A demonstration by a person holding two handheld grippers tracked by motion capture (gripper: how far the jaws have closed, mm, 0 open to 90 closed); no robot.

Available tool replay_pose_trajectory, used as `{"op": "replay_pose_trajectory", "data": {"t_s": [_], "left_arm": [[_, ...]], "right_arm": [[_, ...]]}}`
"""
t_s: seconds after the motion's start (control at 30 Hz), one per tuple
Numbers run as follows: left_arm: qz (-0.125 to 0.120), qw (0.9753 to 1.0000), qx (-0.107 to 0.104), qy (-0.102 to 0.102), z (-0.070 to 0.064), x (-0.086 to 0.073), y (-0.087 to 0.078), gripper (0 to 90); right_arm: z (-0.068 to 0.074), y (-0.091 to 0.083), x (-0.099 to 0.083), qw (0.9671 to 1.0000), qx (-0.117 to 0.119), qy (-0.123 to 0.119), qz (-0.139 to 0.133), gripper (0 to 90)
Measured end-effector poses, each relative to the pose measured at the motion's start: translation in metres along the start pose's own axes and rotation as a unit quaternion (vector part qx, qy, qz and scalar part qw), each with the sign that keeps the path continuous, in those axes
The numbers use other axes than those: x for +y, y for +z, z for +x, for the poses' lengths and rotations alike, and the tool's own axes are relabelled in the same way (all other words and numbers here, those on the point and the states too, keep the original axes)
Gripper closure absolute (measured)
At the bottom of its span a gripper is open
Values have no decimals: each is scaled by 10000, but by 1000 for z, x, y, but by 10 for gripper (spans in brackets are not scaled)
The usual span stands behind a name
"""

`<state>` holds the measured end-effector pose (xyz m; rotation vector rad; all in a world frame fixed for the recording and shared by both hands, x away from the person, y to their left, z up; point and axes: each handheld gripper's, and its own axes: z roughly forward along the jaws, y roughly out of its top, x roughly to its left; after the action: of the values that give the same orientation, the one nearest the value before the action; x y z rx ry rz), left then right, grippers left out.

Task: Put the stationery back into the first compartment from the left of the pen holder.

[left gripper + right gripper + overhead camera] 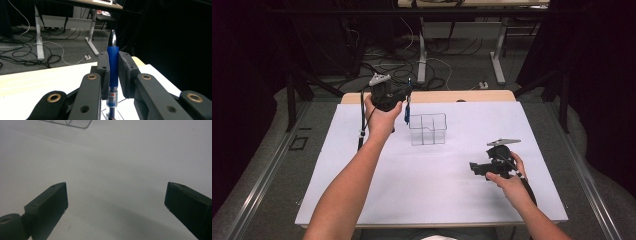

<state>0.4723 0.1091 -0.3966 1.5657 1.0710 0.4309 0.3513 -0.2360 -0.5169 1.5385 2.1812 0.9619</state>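
Observation:
A blue pen (113,65) stands upright between the jaws of my left gripper (113,63), which is shut on it, its silver tip pointing up. In the high view the left gripper (404,100) is raised at the far left of the white sheet, and the pen (407,111) hangs just left of a clear plastic divided box (428,128). My right gripper (475,168) sits low over the sheet at the near right, open with nothing between its fingers (53,197). A corner of the clear box (67,123) shows at the top of the right gripper view.
The white sheet (427,180) covers a wooden table (447,96). Beyond the far edge lie floor cables (397,65) and white desk legs (422,55). Dark frame bars (292,100) stand at both sides.

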Motion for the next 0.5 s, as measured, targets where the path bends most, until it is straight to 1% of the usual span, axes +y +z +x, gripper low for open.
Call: {"op": "replay_pose_trajectory", "data": {"t_s": [0.23, 0.37, 0.43, 0.5], "left_arm": [[50, 9999, 88, -51, 1, -4, 11, 802], [68, 9999, 149, -49, 3, -7, 17, 802], [66, 9998, 191, -11, 4, -9, 20, 802], [54, 9998, 206, -39, 4, -11, 24, 802]], "right_arm": [[-1, 0, 0, 10000, 17, -31, -1, 46], [0, 0, 0, 10000, 11, -45, -8, 46], [0, 0, 0, 10000, 24, -21, -5, 46], [0, -1, 0, 10000, 2, -41, -20, 46]]}}
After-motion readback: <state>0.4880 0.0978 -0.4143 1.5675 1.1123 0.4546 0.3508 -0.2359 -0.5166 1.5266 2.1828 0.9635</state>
